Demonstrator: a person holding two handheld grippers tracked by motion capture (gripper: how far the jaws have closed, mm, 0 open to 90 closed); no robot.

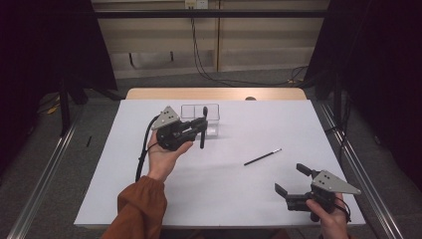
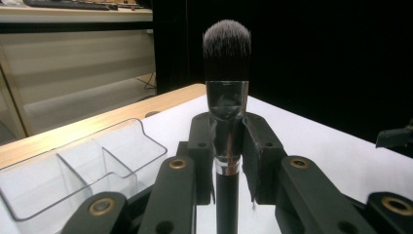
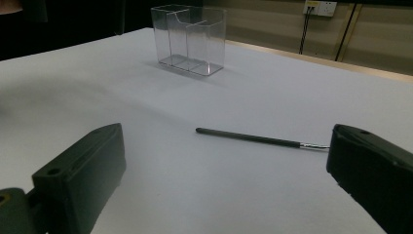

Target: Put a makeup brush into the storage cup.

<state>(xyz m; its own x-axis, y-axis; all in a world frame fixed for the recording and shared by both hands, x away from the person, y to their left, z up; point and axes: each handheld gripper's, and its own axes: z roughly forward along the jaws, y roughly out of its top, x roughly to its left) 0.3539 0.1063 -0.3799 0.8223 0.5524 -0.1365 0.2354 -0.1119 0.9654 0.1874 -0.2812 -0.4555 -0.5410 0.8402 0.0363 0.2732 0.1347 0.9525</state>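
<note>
Nearest, the left hand [image 1: 161, 157], palm up, holds the left claw [image 1: 201, 124] level, clamped on an upright brush [image 2: 227, 122] just before the organizer [image 1: 200, 118]. Farther right a thin brush [image 1: 263, 157] lies on the desk [image 1: 298, 129]. Rightmost, the right claw [image 1: 293, 180] gapes open, held low.

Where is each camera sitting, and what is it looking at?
High view: above the table, looking down; both hands and the left tongs and right tongs show.
Left gripper view: on the left tongs, looking along jaws shut on a brush; the organizer sits beside.
Right gripper view: on the right tongs, open jaws facing a thin brush.
All three share the organizer.
</note>
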